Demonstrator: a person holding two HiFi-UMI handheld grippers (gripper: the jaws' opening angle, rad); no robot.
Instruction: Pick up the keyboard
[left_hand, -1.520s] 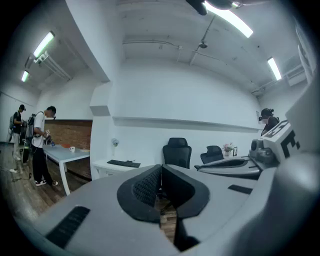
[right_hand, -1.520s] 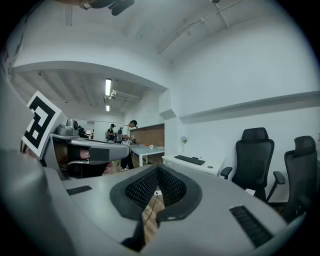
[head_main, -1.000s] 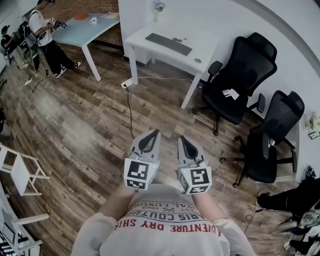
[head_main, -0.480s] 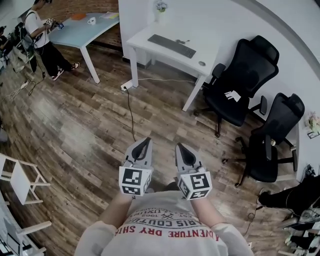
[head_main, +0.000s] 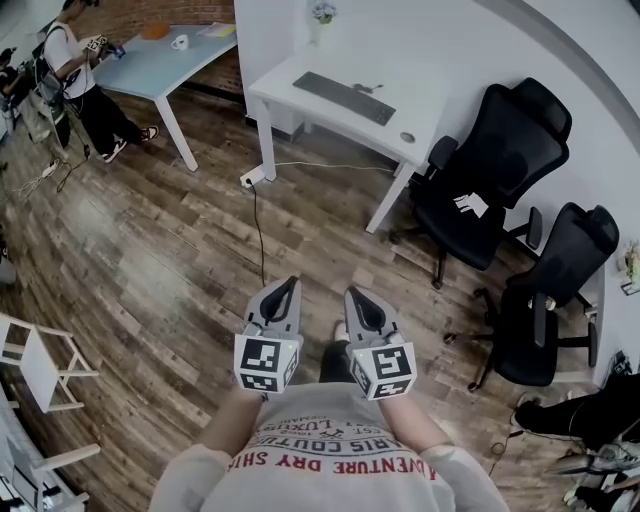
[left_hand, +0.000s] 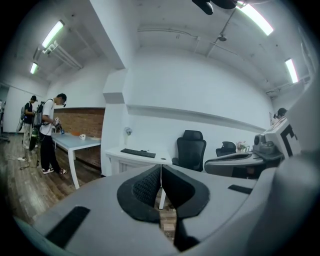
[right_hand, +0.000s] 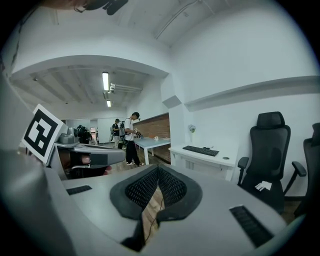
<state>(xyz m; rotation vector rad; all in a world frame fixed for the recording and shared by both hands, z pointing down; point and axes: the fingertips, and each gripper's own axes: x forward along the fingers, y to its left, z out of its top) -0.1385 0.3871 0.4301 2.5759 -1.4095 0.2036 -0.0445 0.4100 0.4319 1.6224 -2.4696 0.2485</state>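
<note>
A black keyboard lies on a white desk by the far wall; it also shows small in the left gripper view and in the right gripper view. My left gripper and right gripper are held side by side close to my chest, over the wooden floor and well short of the desk. Both are shut with nothing between their jaws. In each gripper view the black pads meet at the tips.
Two black office chairs stand right of the desk. A cable runs across the floor from a socket strip by the desk leg. A light blue table with a person beside it is at the far left.
Both grippers have drawn back toward my body and sunk a little, still shut. The desk and chairs have shifted slightly in the head view as I moved.
</note>
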